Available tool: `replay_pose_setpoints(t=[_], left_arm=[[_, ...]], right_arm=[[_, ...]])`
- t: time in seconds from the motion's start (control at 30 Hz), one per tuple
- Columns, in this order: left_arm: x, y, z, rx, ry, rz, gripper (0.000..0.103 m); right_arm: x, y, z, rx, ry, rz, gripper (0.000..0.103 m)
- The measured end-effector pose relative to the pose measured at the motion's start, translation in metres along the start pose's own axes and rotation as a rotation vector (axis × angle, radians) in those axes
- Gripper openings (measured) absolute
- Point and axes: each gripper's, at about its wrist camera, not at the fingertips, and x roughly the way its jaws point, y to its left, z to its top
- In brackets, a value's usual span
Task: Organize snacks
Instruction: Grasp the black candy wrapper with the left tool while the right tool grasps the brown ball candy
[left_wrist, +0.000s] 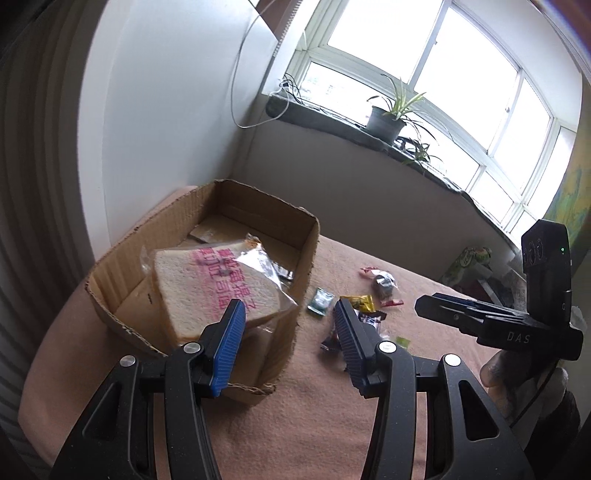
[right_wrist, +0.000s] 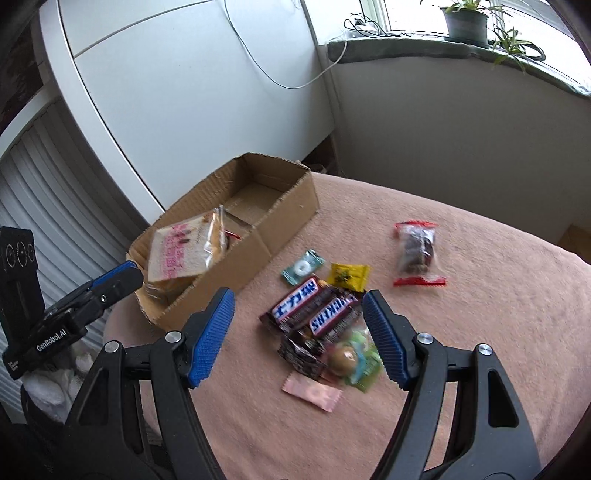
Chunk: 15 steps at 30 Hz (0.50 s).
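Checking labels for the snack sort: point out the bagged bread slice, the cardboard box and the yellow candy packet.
bagged bread slice (left_wrist: 207, 288): left wrist view, middle of the white face of the slice.
cardboard box (right_wrist: 288, 206): right wrist view, outer side wall near the far corner.
yellow candy packet (right_wrist: 349, 276): right wrist view, centre of the wrapper.

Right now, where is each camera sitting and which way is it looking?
Left wrist camera: sits on the left tool, looking down over the cardboard box with the bagged bread in it; its own open blue fingers show, and the right tool's side.
Right wrist camera: sits on the right tool, looking down at the loose snacks, like the Snickers bars; the left tool pokes in near the box.
Both see the box, bread, pink cloth, potted plant.
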Motion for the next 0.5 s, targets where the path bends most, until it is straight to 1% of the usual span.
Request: replay_pose_setpoints(t=[0.27,0.37,0.43,0.5], left_arm=[[0.019,-0.026,-0.023,0.041,0.094,-0.053,0.048],[0.029,-0.035,-0.034,0.049,0.138,-0.071,0.048],[0.035,-0.042,-0.040,0.065,0.160,-0.074,0.048],[0.042,-0.048,-0.045,0.081,0.182,-0.077,0.048]], right_arm=[[0.010,-0.043,-0.038,0.053,0.075,-0.048,0.073],[0.018,-0.048,-0.045,0.056,0.095,-0.038,0.060],[0.022,-0.048,-0.047,0.048,0.105,-0.031,0.055],[0.025,-0.044,-0.048,0.036,0.106,-0.018,0.048]])
